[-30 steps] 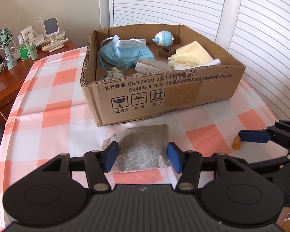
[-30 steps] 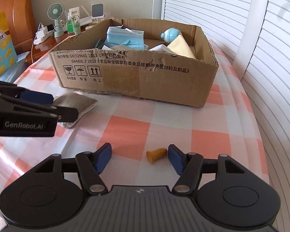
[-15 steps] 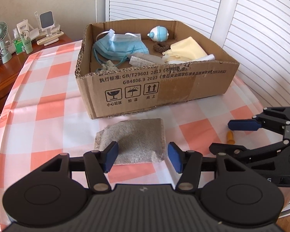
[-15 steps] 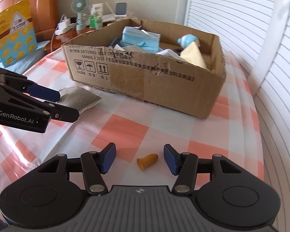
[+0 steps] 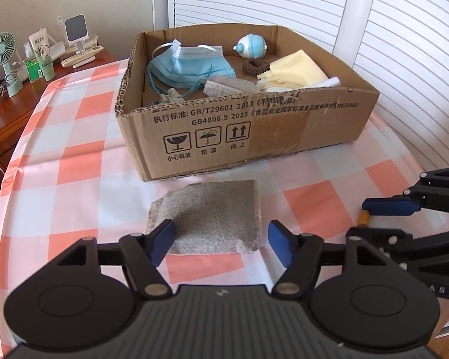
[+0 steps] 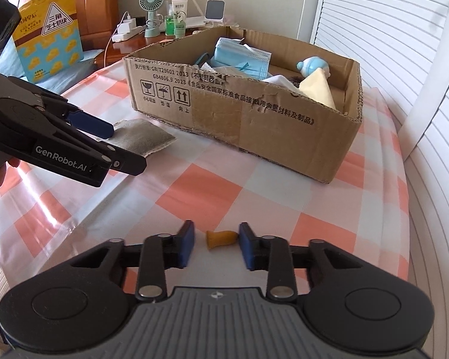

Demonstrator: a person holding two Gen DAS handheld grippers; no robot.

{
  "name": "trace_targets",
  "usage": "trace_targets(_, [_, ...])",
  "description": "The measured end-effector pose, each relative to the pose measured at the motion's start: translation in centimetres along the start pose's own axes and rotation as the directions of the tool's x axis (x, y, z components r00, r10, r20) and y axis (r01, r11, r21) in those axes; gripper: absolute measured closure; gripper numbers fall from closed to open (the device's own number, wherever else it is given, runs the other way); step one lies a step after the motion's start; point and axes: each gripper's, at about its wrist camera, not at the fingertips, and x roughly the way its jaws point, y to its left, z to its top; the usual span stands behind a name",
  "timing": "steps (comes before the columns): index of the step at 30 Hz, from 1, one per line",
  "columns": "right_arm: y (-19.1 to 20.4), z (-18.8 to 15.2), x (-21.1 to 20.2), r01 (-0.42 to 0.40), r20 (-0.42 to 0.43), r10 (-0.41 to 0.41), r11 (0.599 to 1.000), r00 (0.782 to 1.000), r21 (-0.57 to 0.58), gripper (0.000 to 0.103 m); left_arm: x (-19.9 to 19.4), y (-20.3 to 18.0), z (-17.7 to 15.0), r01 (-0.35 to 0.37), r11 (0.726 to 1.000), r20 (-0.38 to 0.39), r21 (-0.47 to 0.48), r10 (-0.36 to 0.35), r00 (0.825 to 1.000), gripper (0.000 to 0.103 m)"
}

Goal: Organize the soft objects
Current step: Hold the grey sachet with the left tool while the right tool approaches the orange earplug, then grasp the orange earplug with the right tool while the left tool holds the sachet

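Your right gripper (image 6: 215,246) is low over the cloth (image 6: 254,206), jaws parted but not wide, and the little orange earplug (image 6: 220,238) lies right between the blue pads (image 6: 185,246). Watch its axis: it lies crosswise, flared end toward the left pad, narrow tip almost touching the right one. That means a squeeze would catch it end to end, along its length, so it may well buckle or pop out. Turning the wrist a little before pinching looks the safer call.

Over on the other side, your left gripper (image 5: 221,243) hangs just above the near edge of the grey pad (image 5: 206,217), jaws wide apart, straddling it. The pad lies flat on the cloth, just in front of the box (image 5: 248,137), its long side running across your fingers. It looks about as wide as the opening, so a clean grab may be tight.

Both tools point toward the box, which sits well ahead with masks (image 5: 188,65) and a yellow cloth (image 5: 299,68) already inside. The earplug is the right gripper's job; the left is well apart from it.
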Motion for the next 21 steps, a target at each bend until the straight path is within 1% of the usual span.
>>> trace_targets(2, [-0.2,0.0,0.0,0.005,0.003,-0.005,1.0,1.0,0.002,0.077,0.1,0.0,0.0,-0.003,1.0,0.0,-0.003,0.003,1.0,0.032])
trace_targets(6, [-0.1,-0.3,-0.1,0.015,0.013,-0.015,1.0,1.0,0.009,0.077,0.2,-0.3,0.0,-0.022,1.0,0.004,-0.006,0.022,1.0,0.03])
trace_targets(10, [0.1,-0.5,-0.2,0.019,0.023,-0.019,1.0,1.0,0.014,0.077,0.6,-0.6,0.0,-0.061,0.998,0.018,-0.002,0.061,0.998,0.029])
trace_targets(12, [0.1,-0.5,-0.2,0.015,0.026,-0.016,1.0,1.0,0.015,0.077,0.9,-0.4,0.1,-0.08,0.997,0.013,-0.006,0.08,0.997,0.029])
trace_targets(14, [0.1,-0.6,-0.3,0.013,0.028,-0.013,1.0,1.0,0.012,0.077,1.0,-0.1,0.2,-0.077,0.997,0.013,-0.004,0.077,0.997,0.027])
trace_targets(17, [0.0,-0.6,-0.3,0.006,0.031,-0.007,1.0,1.0,0.016,0.077,1.5,0.4,0.4,-0.058,0.998,0.009,0.028,0.058,0.998,0.023])
trace_targets(18, [0.0,-0.6,-0.3,0.006,0.031,-0.007,1.0,0.999,0.017,0.077,1.6,0.7,0.7,-0.044,0.999,0.005,0.028,0.044,0.999,0.024])
trace_targets(20, [0.1,-0.7,-0.3,0.009,0.033,-0.01,1.0,0.999,0.015,0.077,1.8,1.1,1.0,-0.027,1.0,-0.004,0.015,0.027,1.0,0.029])
trace_targets(21, [0.1,-0.7,-0.4,0.011,0.034,-0.011,1.0,0.999,0.016,0.077,1.7,1.1,1.1,-0.023,1.0,-0.006,0.019,0.023,1.0,0.033])
